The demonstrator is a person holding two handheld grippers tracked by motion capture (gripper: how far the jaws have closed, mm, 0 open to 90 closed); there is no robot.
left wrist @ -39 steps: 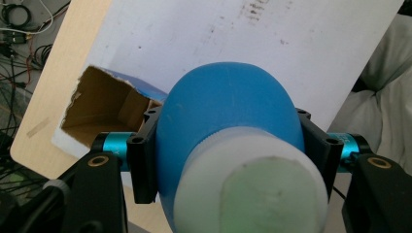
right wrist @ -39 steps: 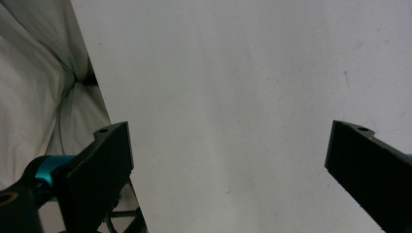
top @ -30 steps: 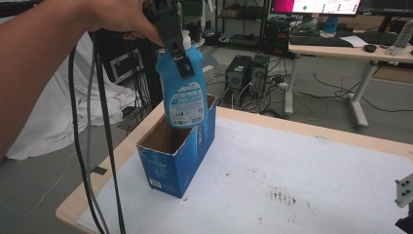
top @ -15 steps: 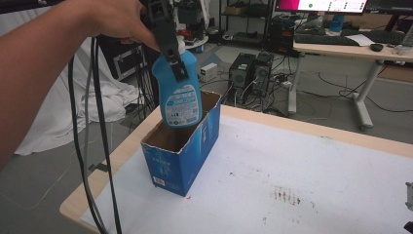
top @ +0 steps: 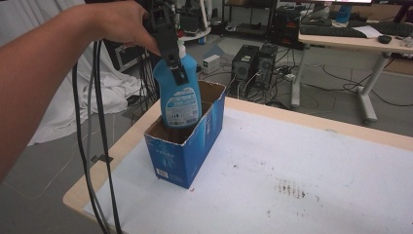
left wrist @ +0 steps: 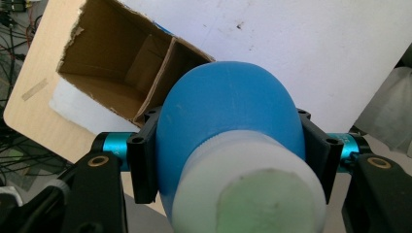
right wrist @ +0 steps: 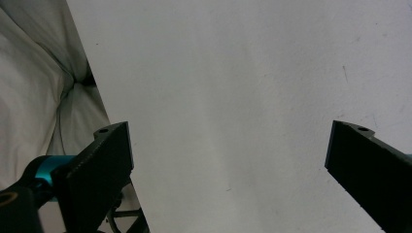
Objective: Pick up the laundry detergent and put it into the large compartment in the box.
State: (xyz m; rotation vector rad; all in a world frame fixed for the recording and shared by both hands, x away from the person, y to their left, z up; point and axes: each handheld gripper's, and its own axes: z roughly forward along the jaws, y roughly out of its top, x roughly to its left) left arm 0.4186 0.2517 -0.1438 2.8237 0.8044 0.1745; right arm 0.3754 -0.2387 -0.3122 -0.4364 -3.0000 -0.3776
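Note:
A blue plastic bottle [top: 179, 100] with a white cap hangs upright with its base inside the open blue cardboard box [top: 182, 151] near the table's left corner. My left gripper [top: 171, 58] is shut on the bottle's shoulder just under the cap, held from above by a hand. In the left gripper view both black jaws press the sides of the blue bottle [left wrist: 228, 126], and the box [left wrist: 111, 73] with its cardboard divider lies below. My right gripper [right wrist: 228, 170] stands open, jaws wide apart over bare white tabletop with nothing between them.
The white table [top: 302, 161] has a light wooden edge and dark stains at mid right. Black cables [top: 95, 146] hang from the left gripper past the table's left edge. White cloth [right wrist: 39, 97] lies off the table. Desks and computer towers stand behind.
The left gripper has sunk with the bottle, whose base has gone from above the box's rim to inside the box.

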